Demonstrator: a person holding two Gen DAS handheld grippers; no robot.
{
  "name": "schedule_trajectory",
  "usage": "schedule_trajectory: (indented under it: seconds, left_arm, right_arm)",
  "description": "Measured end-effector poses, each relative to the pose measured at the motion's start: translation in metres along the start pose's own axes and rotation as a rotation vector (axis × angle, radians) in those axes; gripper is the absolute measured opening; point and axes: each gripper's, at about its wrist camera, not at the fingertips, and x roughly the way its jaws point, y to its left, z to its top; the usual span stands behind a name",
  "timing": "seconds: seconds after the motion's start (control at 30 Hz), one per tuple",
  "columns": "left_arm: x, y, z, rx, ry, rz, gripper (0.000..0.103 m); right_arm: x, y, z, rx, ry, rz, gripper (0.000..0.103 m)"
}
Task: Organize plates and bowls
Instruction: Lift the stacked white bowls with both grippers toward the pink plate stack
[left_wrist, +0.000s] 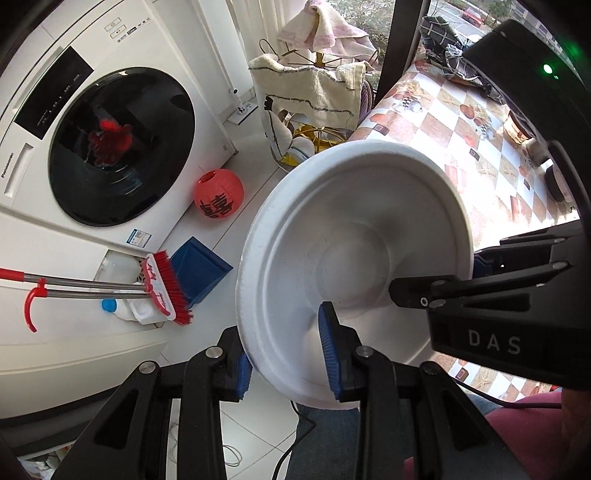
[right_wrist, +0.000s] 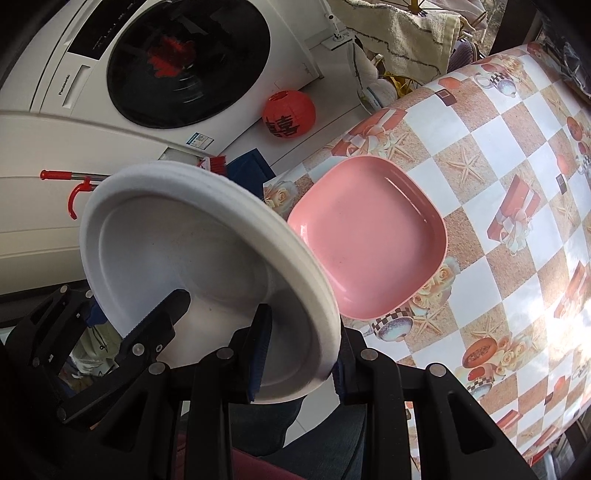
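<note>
A white foam bowl (left_wrist: 354, 236) is held in the air between both grippers, tilted, beside the table edge. My left gripper (left_wrist: 286, 354) is shut on its near rim, blue pads on either side of the wall. My right gripper (right_wrist: 299, 347) is shut on the opposite rim of the same bowl (right_wrist: 192, 236); it also shows in the left wrist view (left_wrist: 417, 291). A pink square plate (right_wrist: 373, 236) lies on the checkered table (right_wrist: 498, 155) just right of the bowl.
A white washing machine (left_wrist: 110, 140) stands left, with a red lantern (left_wrist: 218, 198), blue dustpan (left_wrist: 201, 269) and red broom (left_wrist: 170, 286) on the floor. A towel rack (left_wrist: 314, 85) stands beyond. Dark cloth (left_wrist: 454, 51) lies at the table's far end.
</note>
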Motion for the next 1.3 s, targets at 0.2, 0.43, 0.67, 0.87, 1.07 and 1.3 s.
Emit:
schedule_trajectory:
  seconds: [0.2,0.43,0.67,0.87,1.07,1.3]
  left_arm:
    - [0.001,-0.003,0.002,0.016,0.003,0.001,0.034]
    - [0.004,-0.01,0.009,0.062,0.005,0.0,0.034]
    - [0.011,-0.02,0.024,0.127,0.01,-0.025,0.034]
    - [0.031,-0.021,0.037,0.124,0.049,-0.144,0.034]
    - [0.064,-0.041,0.05,0.194,0.137,-0.181,0.034]
    - [0.099,-0.04,0.061,0.216,0.172,-0.209,0.036]
  right_arm:
    - [-0.002,-0.005,0.0,0.012,-0.002,0.006,0.031]
    - [-0.007,-0.015,-0.001,0.046,-0.016,0.019,0.031]
    - [-0.011,-0.034,-0.001,0.117,-0.036,0.03,0.031]
    - [-0.008,-0.054,-0.005,0.193,-0.054,0.023,0.031]
    - [0.004,-0.074,-0.005,0.294,-0.047,-0.007,0.031]
    - [0.023,-0.088,0.008,0.395,-0.032,-0.036,0.031]
